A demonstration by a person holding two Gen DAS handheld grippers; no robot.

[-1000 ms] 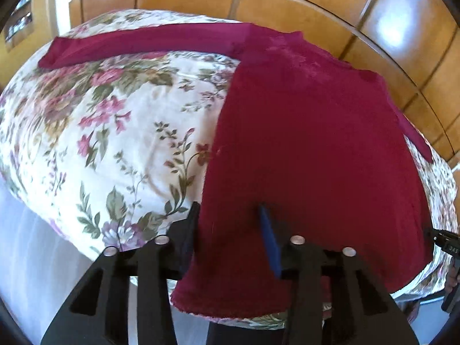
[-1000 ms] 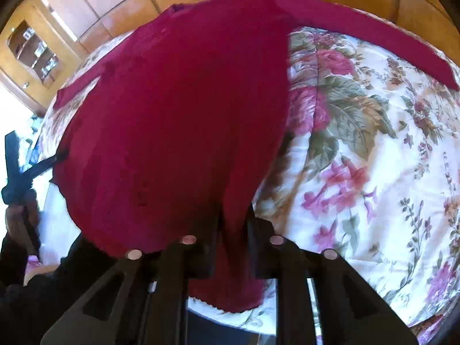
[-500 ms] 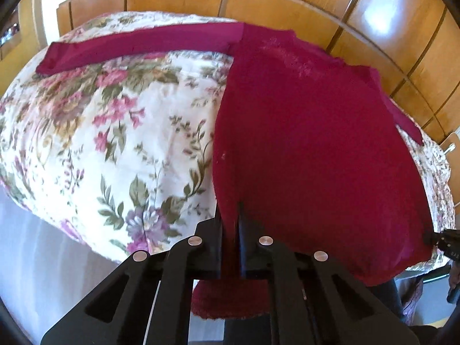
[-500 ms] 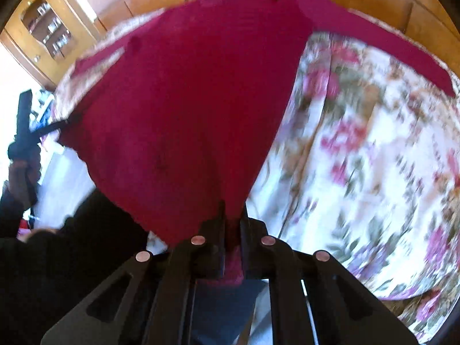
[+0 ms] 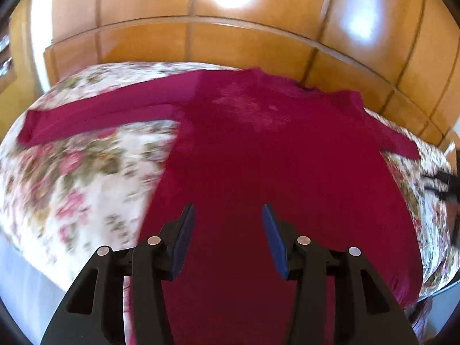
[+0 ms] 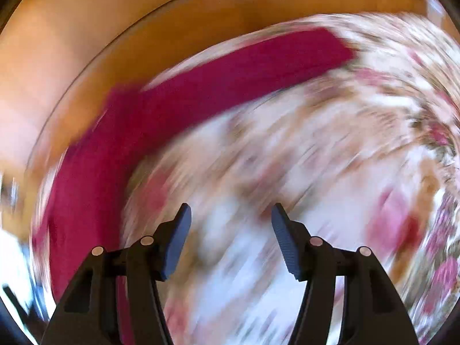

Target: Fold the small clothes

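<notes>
— Where's the shirt (image 5: 276, 172)?
— Spread flat on the bed (image 5: 86, 178), hem at the near edge, collar toward the headboard (image 5: 230, 43). Long axis near edge to far edge; sleeves out sideways toward the two side edges.

— Left gripper (image 5: 228, 230)?
— Over the hem, near the body's left side. Jaws just been opening, now about half apart, nothing pinched; cloth only lies under them.

— Right gripper (image 6: 230, 230)?
— Badly blurred. Over bare bedspread, off the shirt. Jaws also just opened, about half apart, empty. Right sleeve (image 6: 230, 80) ahead and up to its left, running slantwise along the far edge.

— Nearer hand for each sleeve?
— Probably right for that one; left sleeve (image 5: 100, 112) lies ahead and left of the left gripper.
</notes>
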